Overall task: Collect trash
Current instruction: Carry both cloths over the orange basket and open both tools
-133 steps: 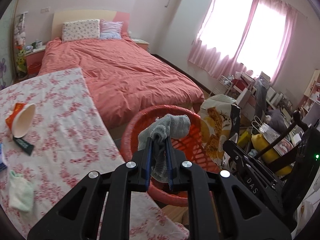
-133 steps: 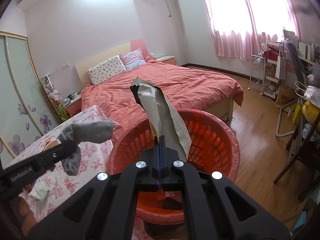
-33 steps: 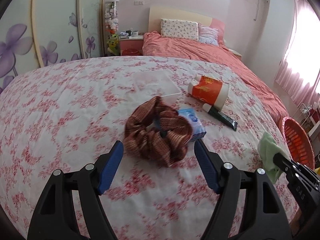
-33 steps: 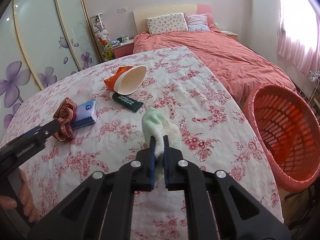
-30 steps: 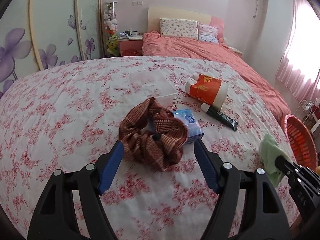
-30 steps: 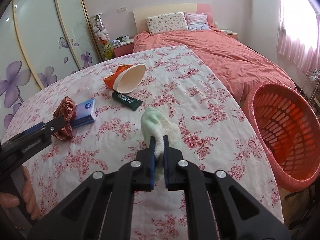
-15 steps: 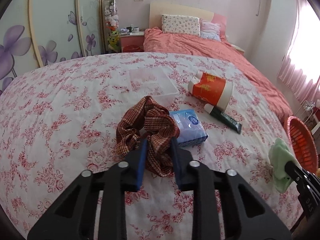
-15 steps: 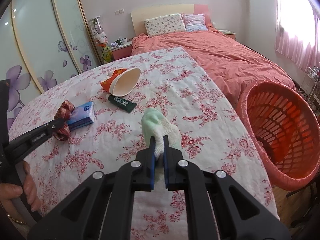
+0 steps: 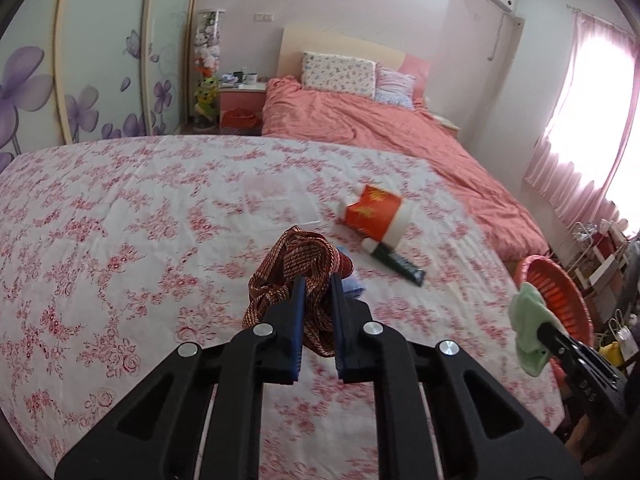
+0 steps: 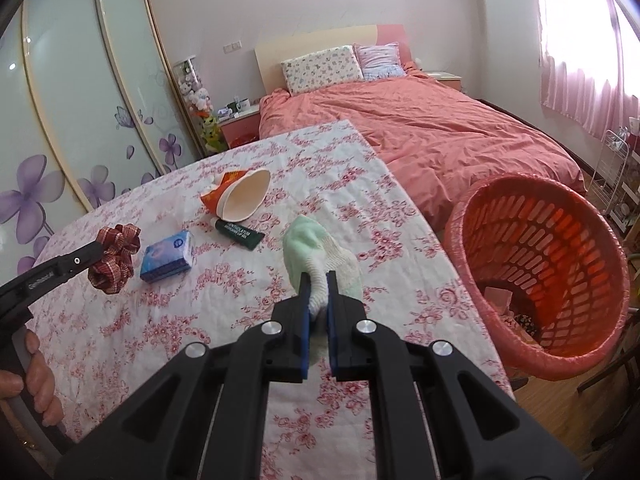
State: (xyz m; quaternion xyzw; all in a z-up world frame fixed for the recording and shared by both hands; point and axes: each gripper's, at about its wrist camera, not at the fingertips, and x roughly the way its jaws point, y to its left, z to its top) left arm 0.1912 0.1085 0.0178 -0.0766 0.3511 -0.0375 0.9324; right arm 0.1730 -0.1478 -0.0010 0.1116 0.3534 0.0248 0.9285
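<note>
Floral desk (image 10: 120,320): left gripper (image 9: 318,292), jaws closing, pinches a scrunchie (image 9: 296,268); right gripper (image 10: 318,284) clamps a green sock (image 10: 316,252) near the basket (image 10: 480,216).

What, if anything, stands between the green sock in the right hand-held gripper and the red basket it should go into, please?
Nothing visible does. The right hand-held gripper holds the green sock above the flowered table, and the red basket stands open-topped just past the table's right edge, with only bare cloth and air between them.
</note>
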